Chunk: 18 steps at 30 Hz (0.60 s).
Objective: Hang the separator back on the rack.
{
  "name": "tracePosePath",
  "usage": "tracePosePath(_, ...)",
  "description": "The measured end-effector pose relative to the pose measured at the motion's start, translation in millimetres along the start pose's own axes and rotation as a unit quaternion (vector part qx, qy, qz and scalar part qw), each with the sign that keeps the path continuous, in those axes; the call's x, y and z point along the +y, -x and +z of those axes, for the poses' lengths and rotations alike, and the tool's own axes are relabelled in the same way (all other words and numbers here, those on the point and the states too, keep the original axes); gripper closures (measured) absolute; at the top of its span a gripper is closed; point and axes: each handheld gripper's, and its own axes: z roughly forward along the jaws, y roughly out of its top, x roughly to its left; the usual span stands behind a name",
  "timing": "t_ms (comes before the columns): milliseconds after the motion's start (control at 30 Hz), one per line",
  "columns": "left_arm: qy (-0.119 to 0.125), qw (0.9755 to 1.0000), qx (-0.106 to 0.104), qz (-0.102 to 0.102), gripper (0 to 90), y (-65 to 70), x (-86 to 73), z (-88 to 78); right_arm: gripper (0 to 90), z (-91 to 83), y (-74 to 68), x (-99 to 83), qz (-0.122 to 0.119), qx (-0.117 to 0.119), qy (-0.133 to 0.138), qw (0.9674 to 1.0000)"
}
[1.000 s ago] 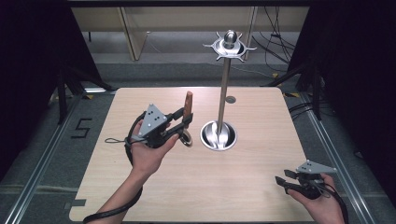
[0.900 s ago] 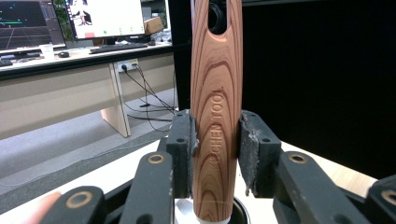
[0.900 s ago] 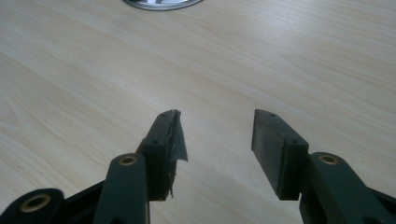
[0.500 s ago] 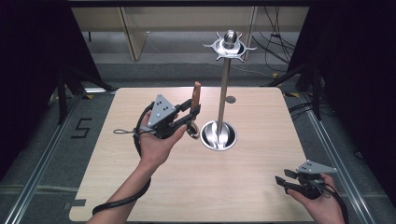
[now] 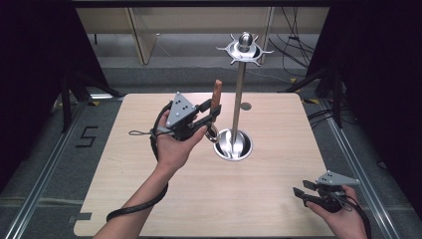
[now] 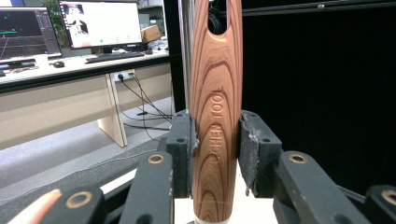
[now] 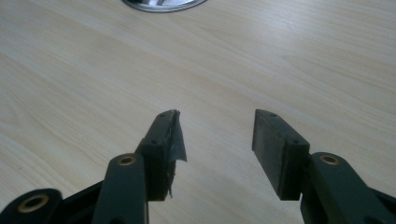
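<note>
Wooden-handled utensil (image 6: 215,116) stands upright in the left tool (image 5: 209,118), clamped between both pads, its long axis vertical, handle end up, just beside the steel stand (image 5: 239,99). Since a second ago it has risen and shifted toward the stand's pole. The left forearm reaches forward with the palm up, while the right tool (image 7: 215,135) rests low over the surface (image 5: 259,194), jaws apart, holding nothing.

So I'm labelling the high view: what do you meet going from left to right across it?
Left gripper → wooden-handled utensil held upright in its jaws → metal stand with its round base → right gripper at the table's near right corner.
</note>
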Motion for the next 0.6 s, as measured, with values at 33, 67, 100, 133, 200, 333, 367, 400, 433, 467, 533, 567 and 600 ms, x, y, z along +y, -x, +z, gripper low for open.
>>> tracePosePath(33, 0.000, 1.0000, 0.000, -0.001, 67.2, 0.2, 1.0, 1.9, 51.4, 0.0, 0.2, -0.1, -0.002, 0.000, 0.001, 1.0000)
tracePosePath(67, 0.000, 1.0000, 0.000, 0.000, 67.2, -0.1, 1.8, 3.4, 51.4, -0.4, -0.9, -0.1, 0.003, -0.001, 0.000, 1.0000)
tracePosePath(100, 0.000, 1.0000, 0.000, -0.001, 67.2, 0.0, 2.4, 4.5, 51.4, -0.3, -0.1, -0.1, -0.002, -0.002, 0.001, 1.0000)
tracePosePath(133, -0.001, 1.0000, 0.000, 0.000, 67.2, -0.2, 3.5, 5.9, 51.4, 0.1, 0.7, 0.0, -0.006, 0.000, 0.001, 1.0000)
tracePosePath(200, 0.001, 1.0000, -0.001, -0.002, 67.2, -0.1, 5.1, 7.9, 51.3, -0.5, 0.6, 0.2, -0.006, -0.006, -0.001, 1.0000)
tracePosePath(333, 0.002, 1.0000, -0.001, -0.002, 67.2, -0.3, 9.5, 10.5, 51.3, 0.1, 0.6, 0.3, -0.004, 0.000, 0.000, 1.0000)
tracePosePath(367, 0.003, 1.0000, 0.000, -0.005, 67.2, -0.1, 10.6, 11.1, 51.3, 0.2, 0.9, 0.1, -0.006, 0.000, 0.002, 1.0000)
tracePosePath(400, 0.004, 1.0000, 0.001, -0.004, 67.2, -0.5, 12.0, 11.9, 51.3, 0.2, 0.9, 0.1, -0.006, 0.000, 0.002, 1.0000)
tracePosePath(433, 0.004, 1.0000, 0.001, -0.005, 67.2, -0.5, 13.2, 12.4, 51.3, 0.2, 1.0, 0.1, -0.007, 0.000, 0.002, 1.0000)
tracePosePath(467, 0.003, 1.0000, 0.001, -0.005, 67.2, -0.7, 14.0, 12.8, 51.3, 0.0, -0.2, 0.1, 0.001, 0.000, 0.000, 1.0000)
tracePosePath(533, 0.003, 1.0000, 0.001, -0.006, 67.2, -0.8, 15.9, 14.0, 51.3, -0.5, -0.5, 0.5, -0.002, -0.002, -0.001, 1.0000)
tracePosePath(567, 0.003, 1.0000, 0.000, -0.005, 67.2, -1.0, 16.6, 14.7, 51.3, -1.4, -3.4, 0.7, 0.013, 0.001, -0.009, 0.9999)
tracePosePath(600, 0.001, 1.0000, 0.000, -0.003, 67.2, -1.2, 17.4, 15.0, 51.3, -1.4, -2.8, 0.8, 0.006, -0.001, -0.006, 1.0000)
